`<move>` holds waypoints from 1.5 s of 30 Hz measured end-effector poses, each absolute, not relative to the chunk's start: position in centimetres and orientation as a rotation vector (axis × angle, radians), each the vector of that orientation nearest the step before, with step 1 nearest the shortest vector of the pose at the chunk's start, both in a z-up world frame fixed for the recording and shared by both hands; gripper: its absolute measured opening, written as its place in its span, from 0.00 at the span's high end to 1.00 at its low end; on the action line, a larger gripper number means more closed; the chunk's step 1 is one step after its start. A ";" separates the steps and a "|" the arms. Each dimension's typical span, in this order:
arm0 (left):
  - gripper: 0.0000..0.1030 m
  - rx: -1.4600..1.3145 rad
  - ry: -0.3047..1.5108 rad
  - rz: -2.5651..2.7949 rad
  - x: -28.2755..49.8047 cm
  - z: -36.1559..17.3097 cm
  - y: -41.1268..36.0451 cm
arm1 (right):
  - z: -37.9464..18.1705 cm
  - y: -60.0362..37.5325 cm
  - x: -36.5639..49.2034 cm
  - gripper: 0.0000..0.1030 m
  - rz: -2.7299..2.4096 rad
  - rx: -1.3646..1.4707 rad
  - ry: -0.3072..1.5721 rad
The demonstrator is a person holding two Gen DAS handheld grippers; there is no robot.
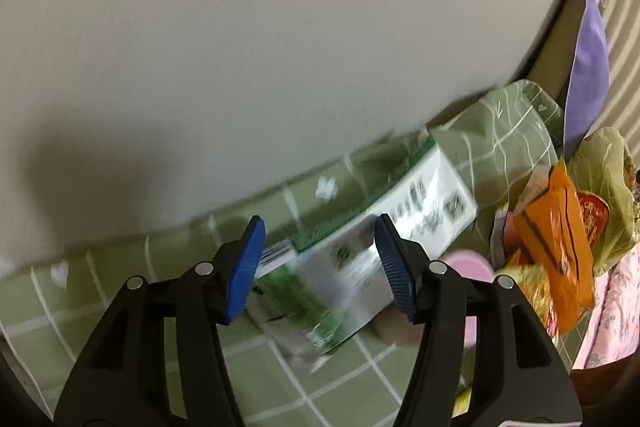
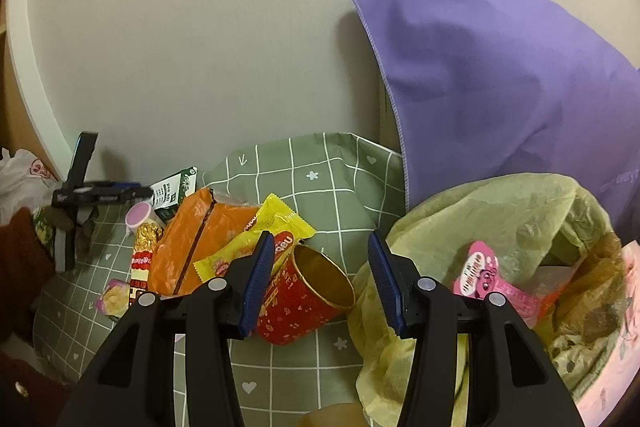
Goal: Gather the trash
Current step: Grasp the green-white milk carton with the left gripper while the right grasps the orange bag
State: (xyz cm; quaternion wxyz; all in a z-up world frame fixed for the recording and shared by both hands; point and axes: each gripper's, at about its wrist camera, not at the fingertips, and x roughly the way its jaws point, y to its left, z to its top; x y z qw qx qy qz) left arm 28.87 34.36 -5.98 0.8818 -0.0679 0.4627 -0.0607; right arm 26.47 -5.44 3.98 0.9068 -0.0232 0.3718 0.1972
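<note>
Reaching down with your left gripper (image 1: pixel 320 267), you are closing in on a green-and-white carton (image 1: pixel 360 235) that lies on its side on a green checked cloth (image 1: pixel 120 291), close to the wall. To take it well, line the blue pads up square across the carton's narrow faces, come lower until it sits deep between them, and squeeze only as hard as thin card allows. The view is blurred, so settle before you close.

Your left jaws stand spread, one on each side of the carton. It lies between them, but neither pad looks pressed against it.

Your right gripper (image 2: pixel 320 283) is spread too and holds nothing. Between and beyond its pads lies a red paper cup (image 2: pixel 308 303) on its side, mouth toward a yellow-green bag (image 2: pixel 460 223). The left pad overlaps the cup in this view; I cannot tell whether it touches.

The bag stands open on the right, already holding a pink packet (image 2: pixel 480 271). Left of the cup lie a yellow wrapper (image 2: pixel 248 247) and an orange packet (image 2: pixel 192 239). The carton shows far off on the left here, by your other gripper.
</note>
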 end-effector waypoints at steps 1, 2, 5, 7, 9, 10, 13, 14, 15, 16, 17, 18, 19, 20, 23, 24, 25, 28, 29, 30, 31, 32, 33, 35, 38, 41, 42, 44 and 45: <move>0.47 -0.144 0.977 -0.115 28.2 -6.3 34.4 | 3.8 -5.4 26.7 0.55 0.413 -0.042 0.770; 0.47 -0.150 0.984 -0.108 27.5 -6.6 34.3 | 3.7 -5.2 26.9 0.55 0.422 -0.036 0.772; 0.48 -0.197 0.976 -0.091 25.2 -7.1 34.2 | 3.1 -4.3 27.6 0.55 0.464 -0.017 0.776; 0.48 -0.220 0.974 -0.088 23.8 -7.2 34.2 | 2.8 -3.5 28.2 0.55 0.491 -0.022 0.786; 0.48 -0.213 0.977 -0.075 22.8 -7.4 33.9 | 2.3 -2.6 28.5 0.55 0.519 -0.029 0.796; 0.48 -0.205 0.980 -0.070 22.4 -7.4 33.6 | 2.0 -2.1 28.7 0.55 0.534 -0.027 0.804; 0.48 -0.192 0.987 -0.066 20.9 -7.2 33.2 | 1.4 -0.9 28.7 0.55 0.567 -0.037 0.825; 0.48 -0.190 0.987 -0.068 20.5 -7.2 32.6 | 1.2 -0.5 28.6 0.55 0.573 -0.049 0.829; 0.47 -0.189 0.984 -0.067 20.1 -7.1 32.5 | 1.1 -0.1 28.4 0.55 0.584 -0.063 0.832; 0.47 -0.188 0.981 -0.063 19.7 -6.9 32.3 | 1.0 0.3 28.2 0.55 0.598 -0.072 0.839; 0.47 -0.190 0.975 -0.058 19.2 -6.8 32.0 | 0.9 0.9 28.1 0.55 0.618 -0.073 0.849; 0.47 -0.193 0.970 -0.050 18.8 -6.6 31.8 | 0.7 1.4 28.0 0.55 0.635 -0.070 0.855; 0.47 -0.198 0.967 -0.042 18.4 -6.4 31.9 | 0.7 1.9 27.9 0.55 0.641 -0.068 0.859; 0.47 -0.201 0.962 -0.033 17.9 -6.2 31.8 | 0.5 2.7 28.0 0.55 0.642 -0.063 0.864; 0.47 -0.219 0.938 0.005 16.7 -5.4 32.0 | 0.1 5.6 27.9 0.55 0.649 -0.063 0.863; 0.47 -0.226 0.928 0.016 16.1 -4.9 32.3 | 0.0 6.5 27.8 0.55 0.658 -0.078 0.857; 0.47 -0.229 0.917 0.024 15.7 -4.5 32.4 | -0.3 7.7 27.7 0.55 0.663 -0.105 0.849; 0.46 -0.229 0.889 0.037 14.8 -3.4 32.5 | -1.7 10.2 28.0 0.56 0.669 -0.143 0.883; 0.46 -0.229 0.882 0.035 14.7 -3.1 32.5 | -2.4 10.6 28.3 0.57 0.666 -0.147 0.906; 0.46 -0.226 0.875 0.032 14.6 -2.8 32.5 | -3.4 11.0 28.8 0.62 0.656 -0.157 0.936; 0.46 -0.223 0.866 0.028 14.5 -2.5 32.7 | -4.0 11.0 29.1 0.65 0.649 -0.165 0.954; 0.45 -0.222 0.859 0.022 14.5 -2.3 32.9 | -4.6 11.0 29.4 0.70 0.650 -0.172 0.979; 0.43 -0.225 0.855 0.015 14.6 -2.2 33.0 | -4.9 10.8 29.6 0.77 0.662 -0.168 0.992; 0.41 -0.235 0.854 -0.006 15.4 -2.2 33.2 | -4.6 10.2 29.6 0.89 0.683 -0.164 0.995; 0.39 -0.235 0.855 -0.038 17.8 -2.2 32.5 | -2.6 8.9 29.1 0.91 0.675 -0.161 0.935; 0.32 -0.205 0.882 -0.108 20.5 -2.2 31.6 | -0.2 7.2 28.6 0.92 0.648 -0.123 0.876; 0.31 -0.180 0.900 -0.129 21.7 -2.4 31.2 | 0.5 6.4 28.7 0.92 0.635 -0.102 0.858; 0.31 -0.130 0.940 -0.140 24.2 -2.9 30.4 | 1.6 4.9 28.8 0.92 0.607 -0.062 0.837; 0.31 -0.105 0.956 -0.136 25.4 -3.1 30.0 | 1.9 4.5 28.8 0.92 0.594 -0.050 0.833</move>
